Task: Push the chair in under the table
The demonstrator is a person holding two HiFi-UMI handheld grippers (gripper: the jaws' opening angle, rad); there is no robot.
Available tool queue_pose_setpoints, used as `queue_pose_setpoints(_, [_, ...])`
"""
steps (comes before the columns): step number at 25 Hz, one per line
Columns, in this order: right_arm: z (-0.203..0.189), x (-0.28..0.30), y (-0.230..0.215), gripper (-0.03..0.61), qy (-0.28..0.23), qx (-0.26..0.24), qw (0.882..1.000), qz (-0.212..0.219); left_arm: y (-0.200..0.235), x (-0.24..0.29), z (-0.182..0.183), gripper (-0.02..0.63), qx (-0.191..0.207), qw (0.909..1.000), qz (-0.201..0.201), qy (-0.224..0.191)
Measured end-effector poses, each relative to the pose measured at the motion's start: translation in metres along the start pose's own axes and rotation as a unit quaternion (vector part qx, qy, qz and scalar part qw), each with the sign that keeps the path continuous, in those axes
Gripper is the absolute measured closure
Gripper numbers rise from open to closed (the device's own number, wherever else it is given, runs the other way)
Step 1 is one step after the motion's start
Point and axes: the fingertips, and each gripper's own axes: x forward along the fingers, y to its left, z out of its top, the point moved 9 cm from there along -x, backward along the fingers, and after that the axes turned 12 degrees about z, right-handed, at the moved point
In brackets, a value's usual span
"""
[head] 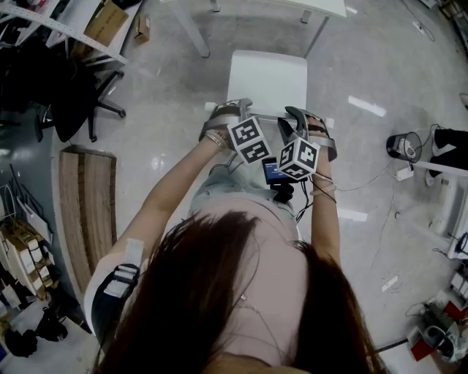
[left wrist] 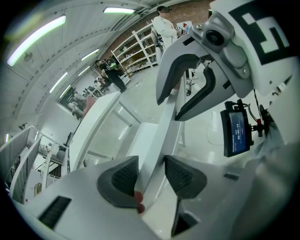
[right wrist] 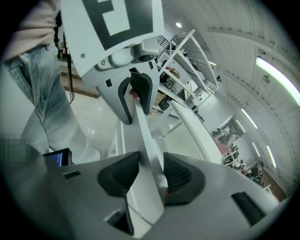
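Here, glossy grey floor (head: 175, 95), white table (head: 322, 6), chair (head: 267, 80)

No word, brand or number can be read with certainty.

Small screen (head: 275, 172), on the person's side of the chair (head: 267, 77): light characters on a blue field, too small to read. In the left gripper view the screen (left wrist: 236, 132) shows rows of digits, not legible.

Left marker cube (head: 248, 140) and right marker cube (head: 298, 158), over the near edge of the chair: each face carries a black-and-white square code pattern, not letters.
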Motion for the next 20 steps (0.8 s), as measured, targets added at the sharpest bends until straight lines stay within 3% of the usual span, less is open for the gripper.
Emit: queue_pose_setpoints(20, [-0.005,0.025,-0.056,0.408,0.005,0.011,1.000,0.006,0.042,0.040,0.020,0.437,0.007,0.9999,-0.008,0.000])
